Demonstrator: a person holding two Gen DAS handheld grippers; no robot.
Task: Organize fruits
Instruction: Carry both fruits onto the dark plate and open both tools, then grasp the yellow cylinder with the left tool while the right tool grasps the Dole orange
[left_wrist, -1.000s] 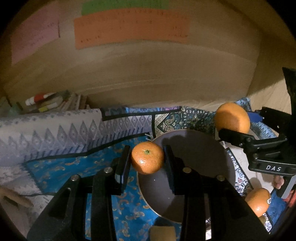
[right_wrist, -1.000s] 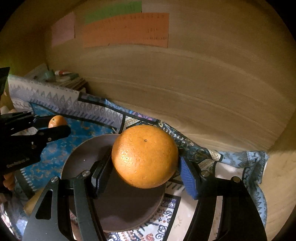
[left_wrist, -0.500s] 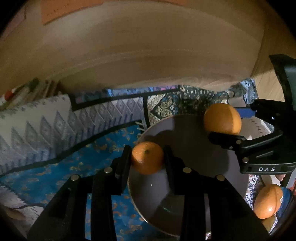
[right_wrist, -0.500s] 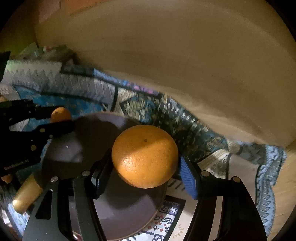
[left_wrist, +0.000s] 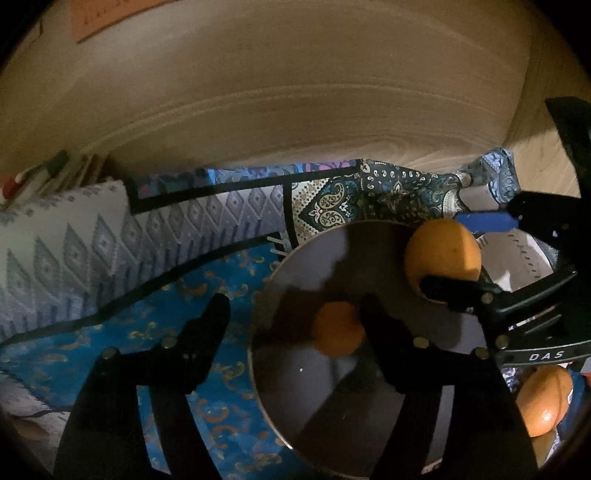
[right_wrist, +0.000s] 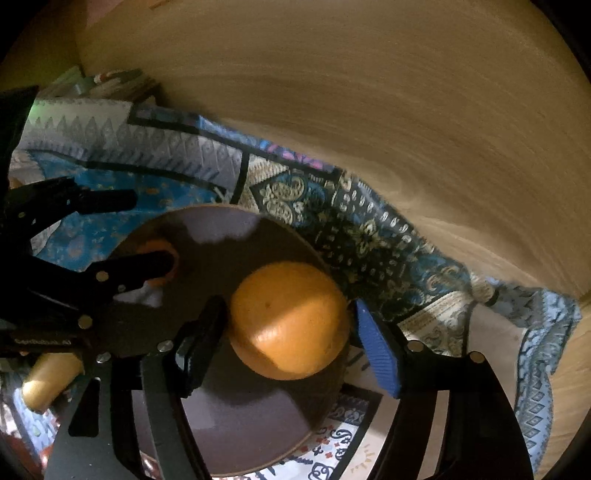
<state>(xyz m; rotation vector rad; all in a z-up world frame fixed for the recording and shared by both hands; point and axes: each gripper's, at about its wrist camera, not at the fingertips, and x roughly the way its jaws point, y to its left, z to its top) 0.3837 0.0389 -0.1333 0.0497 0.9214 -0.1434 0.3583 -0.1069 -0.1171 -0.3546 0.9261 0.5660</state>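
Your left wrist view looks down along its gripper (left_wrist: 295, 314), close over the plate (left_wrist: 295, 266). Your right wrist view faces the same plate (right_wrist: 236, 236) from its right side. Each view shows the other gripper.

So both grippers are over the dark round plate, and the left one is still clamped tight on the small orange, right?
Not quite. The left gripper is open: in the left wrist view its jaws stand wide apart, and the small orange lies on the dark round plate, beside one finger only. Both grippers are indeed over the plate.
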